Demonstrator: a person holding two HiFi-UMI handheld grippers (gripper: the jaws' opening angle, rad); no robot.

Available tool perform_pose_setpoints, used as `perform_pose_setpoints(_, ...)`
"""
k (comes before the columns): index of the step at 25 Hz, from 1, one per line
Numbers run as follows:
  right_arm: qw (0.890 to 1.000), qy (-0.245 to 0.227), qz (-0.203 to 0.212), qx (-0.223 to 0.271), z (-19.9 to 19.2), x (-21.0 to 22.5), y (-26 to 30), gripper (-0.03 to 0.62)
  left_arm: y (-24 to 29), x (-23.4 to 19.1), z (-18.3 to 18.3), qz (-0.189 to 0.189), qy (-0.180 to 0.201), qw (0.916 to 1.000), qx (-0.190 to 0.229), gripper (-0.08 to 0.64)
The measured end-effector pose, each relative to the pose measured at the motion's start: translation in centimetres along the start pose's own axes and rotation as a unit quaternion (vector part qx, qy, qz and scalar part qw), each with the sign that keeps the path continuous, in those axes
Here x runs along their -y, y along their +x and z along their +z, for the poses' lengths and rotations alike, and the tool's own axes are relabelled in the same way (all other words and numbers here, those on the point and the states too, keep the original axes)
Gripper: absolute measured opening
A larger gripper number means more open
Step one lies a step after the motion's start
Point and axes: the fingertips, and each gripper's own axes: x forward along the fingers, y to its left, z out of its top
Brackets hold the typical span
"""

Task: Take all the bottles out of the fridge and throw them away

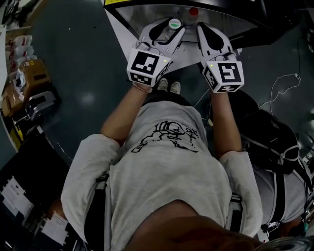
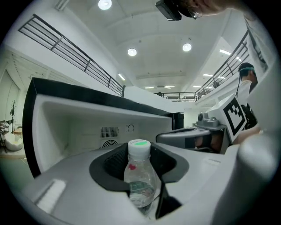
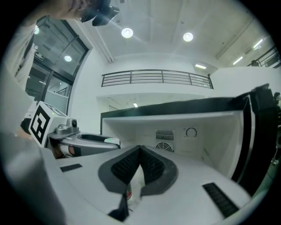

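At twelve o'clock from the person, the left gripper [image 1: 168, 30] clamps a clear green-capped bottle [image 2: 140, 176] upright between wide-set jaws. At one o'clock the right gripper [image 1: 206, 29] has its jaws pressed together, with a red-capped bottle [image 1: 193, 12] just beside its tips. The open fridge [image 3: 210, 132] lies beyond.

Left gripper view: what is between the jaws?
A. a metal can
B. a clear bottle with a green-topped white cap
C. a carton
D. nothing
B: the left gripper holds a clear bottle upright between its jaws, its white cap topped with green, in front of the open fridge.
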Motion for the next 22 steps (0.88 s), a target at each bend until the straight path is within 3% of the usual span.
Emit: perform_pose_setpoints(22,1.0,0.013,0.023,0.013,3.8,-2.8,-5.6,0.009,-3.8,5.0,4.6,-0.048,0.006,0.9986,0.018,0.158)
